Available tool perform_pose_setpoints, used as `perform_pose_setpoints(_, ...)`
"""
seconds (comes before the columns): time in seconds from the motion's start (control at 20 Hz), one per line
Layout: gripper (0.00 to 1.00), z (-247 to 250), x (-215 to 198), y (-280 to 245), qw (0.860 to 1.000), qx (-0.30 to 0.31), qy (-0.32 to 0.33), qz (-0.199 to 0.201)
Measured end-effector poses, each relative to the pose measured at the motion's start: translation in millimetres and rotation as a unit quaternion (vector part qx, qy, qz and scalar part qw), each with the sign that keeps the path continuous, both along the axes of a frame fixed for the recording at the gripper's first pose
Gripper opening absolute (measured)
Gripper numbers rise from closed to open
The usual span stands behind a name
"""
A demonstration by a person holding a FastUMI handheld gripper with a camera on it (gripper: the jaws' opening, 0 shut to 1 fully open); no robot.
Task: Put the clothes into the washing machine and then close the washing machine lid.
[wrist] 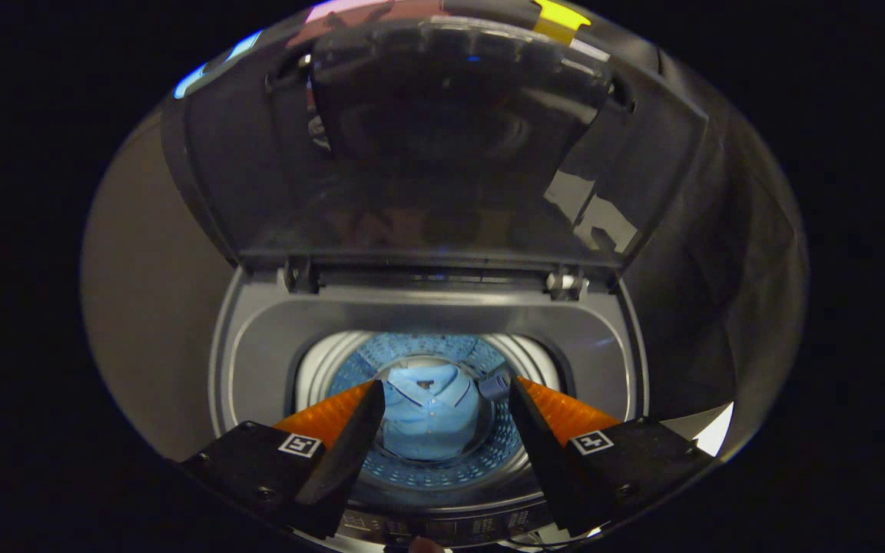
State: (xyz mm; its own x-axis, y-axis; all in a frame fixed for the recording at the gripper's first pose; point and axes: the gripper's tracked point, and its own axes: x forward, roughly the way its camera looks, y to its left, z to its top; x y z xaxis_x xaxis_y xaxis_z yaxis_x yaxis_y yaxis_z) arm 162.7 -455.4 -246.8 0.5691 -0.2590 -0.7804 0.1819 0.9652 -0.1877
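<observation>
Down inside the washing machine (427,319), a light blue shirt (427,418) can be seen lying at the bottom of the drum (488,453). It is a shirt with a collar, and the collar end is pointed toward 12 o'clock, to the hinge side of the machine. Its long side runs from 12 o'clock to 6 o'clock, and the lower part is folded or bunched, so the hem cannot be made out. A small gray thing (495,384) is seen by the drum wall at about 2 o'clock from the shirt; what it is cannot be told.

The claw (442,395) is held wide open above the drum, and nothing is gripped by it. The shirt is seen between its two fingers and further down. A small square marker is stuck on each finger block.

The lid (442,153) is stood up and open at 12 o'clock, shiny and dark. A control strip (442,528) is at 6 o'clock, but its writing is too small to be read.
</observation>
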Motion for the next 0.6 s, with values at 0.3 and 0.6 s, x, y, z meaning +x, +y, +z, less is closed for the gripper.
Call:
perform_pose_setpoints(0.3,1.00,75.5,23.6,-2.6,0.998,-0.015,-0.067,0.000)
perform_pose_setpoints(0.6,0.99,142.0,49.8,-7.2,0.992,-0.019,-0.123,0.000)
